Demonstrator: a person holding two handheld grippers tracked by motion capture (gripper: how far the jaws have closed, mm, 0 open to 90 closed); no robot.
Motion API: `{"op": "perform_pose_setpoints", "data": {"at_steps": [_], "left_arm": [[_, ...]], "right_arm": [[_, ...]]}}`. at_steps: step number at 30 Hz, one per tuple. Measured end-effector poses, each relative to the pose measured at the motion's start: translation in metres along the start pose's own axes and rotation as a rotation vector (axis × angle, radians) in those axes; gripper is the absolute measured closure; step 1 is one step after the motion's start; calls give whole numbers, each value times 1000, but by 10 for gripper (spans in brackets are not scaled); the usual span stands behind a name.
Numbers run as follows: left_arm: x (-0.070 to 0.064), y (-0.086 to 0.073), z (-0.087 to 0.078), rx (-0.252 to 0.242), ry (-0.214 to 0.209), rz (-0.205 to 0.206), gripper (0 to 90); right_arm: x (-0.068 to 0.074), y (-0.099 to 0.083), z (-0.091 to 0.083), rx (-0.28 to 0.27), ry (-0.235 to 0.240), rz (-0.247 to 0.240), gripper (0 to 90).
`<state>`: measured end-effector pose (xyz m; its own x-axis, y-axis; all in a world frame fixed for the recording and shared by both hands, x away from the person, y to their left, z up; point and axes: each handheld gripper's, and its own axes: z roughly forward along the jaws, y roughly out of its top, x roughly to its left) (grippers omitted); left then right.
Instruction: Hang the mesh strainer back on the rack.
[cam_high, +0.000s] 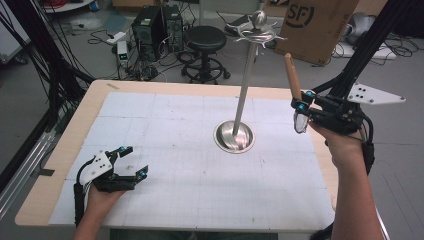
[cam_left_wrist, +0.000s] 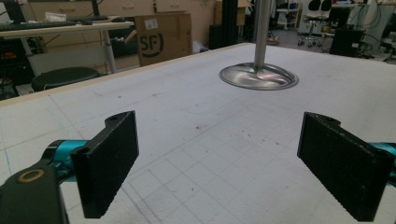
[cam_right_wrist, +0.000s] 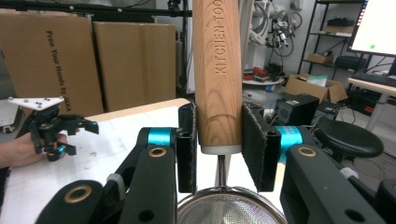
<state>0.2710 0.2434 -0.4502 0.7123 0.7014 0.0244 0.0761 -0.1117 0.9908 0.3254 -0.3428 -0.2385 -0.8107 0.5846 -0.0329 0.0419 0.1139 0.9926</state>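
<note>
A wooden-handled kitchen strainer (cam_high: 293, 77) is held upright above the table's right edge, handle up and mesh bowl (cam_high: 300, 122) down. My right gripper (cam_high: 301, 102) is shut on its handle (cam_right_wrist: 217, 74), stamped "KITCHEN TOO…", with the mesh bowl (cam_right_wrist: 231, 208) just below the pads. A tall steel hanging stand (cam_high: 247, 75) rises from a round base (cam_high: 233, 136) at the table's middle, with curved hooks (cam_high: 256, 33) at its top. My left gripper (cam_high: 131, 161) rests open near the front left of the table, nothing between its pads (cam_left_wrist: 109, 158); the stand's base (cam_left_wrist: 258, 76) lies ahead of it.
A white gridded mat (cam_high: 190, 155) covers the wooden table (cam_high: 95, 95). Behind the table are a black stool (cam_high: 205, 40), computer towers (cam_high: 157, 25), cables and a cardboard box (cam_high: 317, 22). A black frame post (cam_high: 367, 40) stands at the right.
</note>
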Motion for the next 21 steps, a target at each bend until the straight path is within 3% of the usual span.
{"op": "perform_pose_setpoints", "data": {"at_steps": [21], "left_arm": [[0, 0, 0, -1, -1, 0, 130]], "right_arm": [[-31, 25, 15, 30, -47, 41, 682]]}}
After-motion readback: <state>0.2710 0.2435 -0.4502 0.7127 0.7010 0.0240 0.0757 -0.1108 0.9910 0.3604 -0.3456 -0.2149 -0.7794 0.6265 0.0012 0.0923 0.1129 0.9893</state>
